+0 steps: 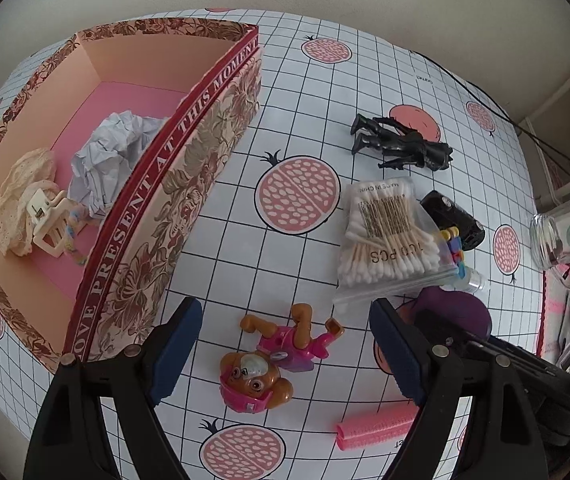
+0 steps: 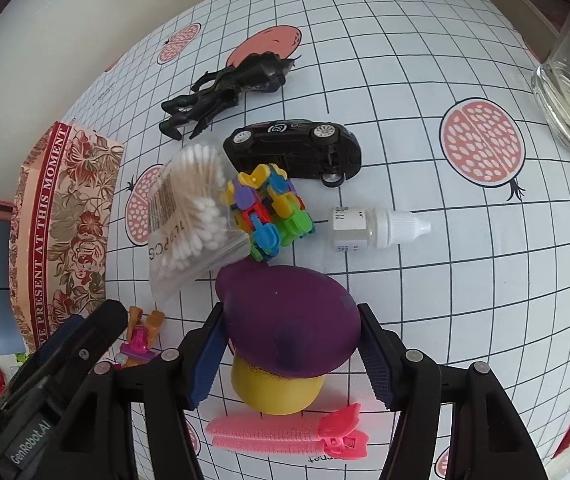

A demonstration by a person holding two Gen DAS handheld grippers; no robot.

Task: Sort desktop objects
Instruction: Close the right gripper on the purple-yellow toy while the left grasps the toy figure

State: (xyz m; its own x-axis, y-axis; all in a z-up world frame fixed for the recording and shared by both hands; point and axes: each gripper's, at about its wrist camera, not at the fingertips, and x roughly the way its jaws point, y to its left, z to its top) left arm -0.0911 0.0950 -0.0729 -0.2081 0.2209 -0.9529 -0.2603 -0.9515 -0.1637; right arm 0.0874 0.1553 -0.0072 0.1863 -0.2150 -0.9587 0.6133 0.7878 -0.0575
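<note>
My left gripper is open, pointing down over a pink and brown puppy toy that lies on the tablecloth between its fingers, clear of both pads. To its left stands the floral box, holding crumpled paper, a lace cloth and a cream hair claw. My right gripper is shut on a purple-and-yellow rounded object, with both pads against its purple sides.
On the cloth lie a bag of cotton swabs, a colourful block toy, a black toy car, a black figure, a dropper bottle and a pink hair clip. A glass jar stands at the right edge.
</note>
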